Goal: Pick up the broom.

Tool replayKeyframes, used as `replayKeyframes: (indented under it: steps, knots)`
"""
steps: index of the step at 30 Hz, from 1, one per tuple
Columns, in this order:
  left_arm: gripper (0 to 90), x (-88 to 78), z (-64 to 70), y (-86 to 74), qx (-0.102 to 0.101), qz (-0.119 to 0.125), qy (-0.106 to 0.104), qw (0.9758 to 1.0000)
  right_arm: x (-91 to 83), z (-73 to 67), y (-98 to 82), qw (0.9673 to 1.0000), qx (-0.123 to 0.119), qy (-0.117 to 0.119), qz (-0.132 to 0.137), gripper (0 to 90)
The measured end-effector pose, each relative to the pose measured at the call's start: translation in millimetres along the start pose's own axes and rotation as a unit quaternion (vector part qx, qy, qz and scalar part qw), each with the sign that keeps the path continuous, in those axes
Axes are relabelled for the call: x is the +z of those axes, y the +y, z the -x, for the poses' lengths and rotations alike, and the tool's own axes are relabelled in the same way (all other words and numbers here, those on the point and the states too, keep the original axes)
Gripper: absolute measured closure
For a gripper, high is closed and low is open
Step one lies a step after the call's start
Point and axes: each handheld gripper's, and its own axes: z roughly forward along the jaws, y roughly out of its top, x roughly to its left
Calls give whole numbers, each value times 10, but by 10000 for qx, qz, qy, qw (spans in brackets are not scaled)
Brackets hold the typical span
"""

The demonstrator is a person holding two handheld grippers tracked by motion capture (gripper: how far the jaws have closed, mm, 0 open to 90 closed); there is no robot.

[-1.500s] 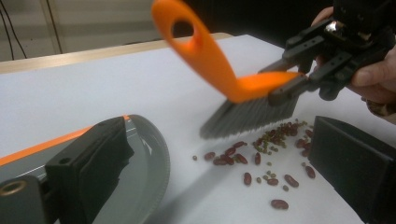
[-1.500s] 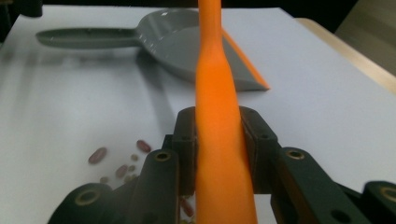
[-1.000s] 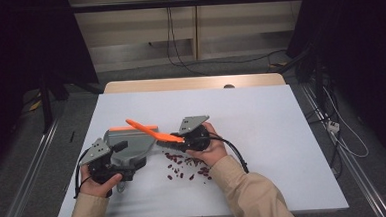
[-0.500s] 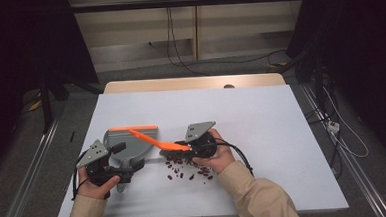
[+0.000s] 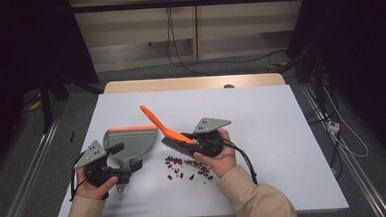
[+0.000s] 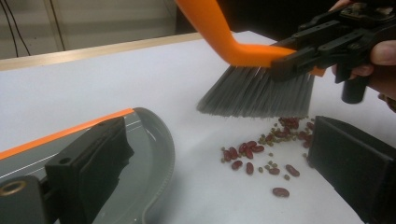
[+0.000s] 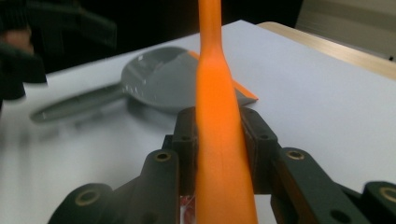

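My right gripper (image 5: 191, 141) (image 7: 219, 135) is shut on the orange handle of a hand brush (image 5: 157, 123) (image 7: 215, 93). The handle slants up and to the far left. The brush's grey bristles (image 6: 254, 95) hang close over the white table, just beside several red beans and small green ones (image 5: 186, 166) (image 6: 261, 151). A grey dustpan (image 5: 130, 140) (image 6: 149, 140) (image 7: 161, 77) with an orange lip lies left of the beans. My left gripper (image 5: 123, 162) (image 6: 219, 135) sits at the pan's handle end with its jaws wide apart. One jaw is over the pan, the other on the near side of the beans.
A white sheet covers the table (image 5: 282, 134), and a wooden strip (image 5: 194, 83) runs along the far edge with a small dark object (image 5: 228, 86) on it. Cables lie on the floor behind and to the right.
My right gripper has carried the brush to the right, from over the dustpan to the beans, and the handle now tilts up more steeply. The left gripper and dustpan have stayed put.
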Motion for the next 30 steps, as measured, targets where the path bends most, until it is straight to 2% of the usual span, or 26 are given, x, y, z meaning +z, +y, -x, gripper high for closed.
replayKeyframes:
  steps: [3,6,9,12,16,20,23,26,28,30]
  knots:
    - [53,3,3,-2,28,-21,0,10000,12,-124,-32,9992,329,-222,100,712]
    - [52,0,7,-1,38,-21,-8,10000,63,-249,-93,9973,644,-308,176,713]
    - [53,-3,4,-2,30,-14,9,10000,120,-349,-132,9956,840,-343,239,712]
    - [52,-8,0,-2,30,-11,9,10000,177,-442,-155,9947,939,-342,229,713]
    - [52,-13,-4,-1,28,-5,16,10000,242,-563,-178,9932,1121,-212,241,712]
    - [52,-16,-5,0,38,-8,20,10000,311,-698,-188,9934,1105,-185,223,713]
    - [52,-20,-2,5,46,3,25,10000,368,-730,-228,9918,1255,-98,216,712]
    - [53,-24,1,8,53,14,27,10000,408,-738,-272,9909,1332,-160,81,712]
    - [52,-23,2,6,37,17,28,10000,408,-728,-305,9917,1248,-325,3,712]
    - [52,-21,-2,2,47,0,32,10000,382,-675,-317,9903,1327,-406,-12,712]
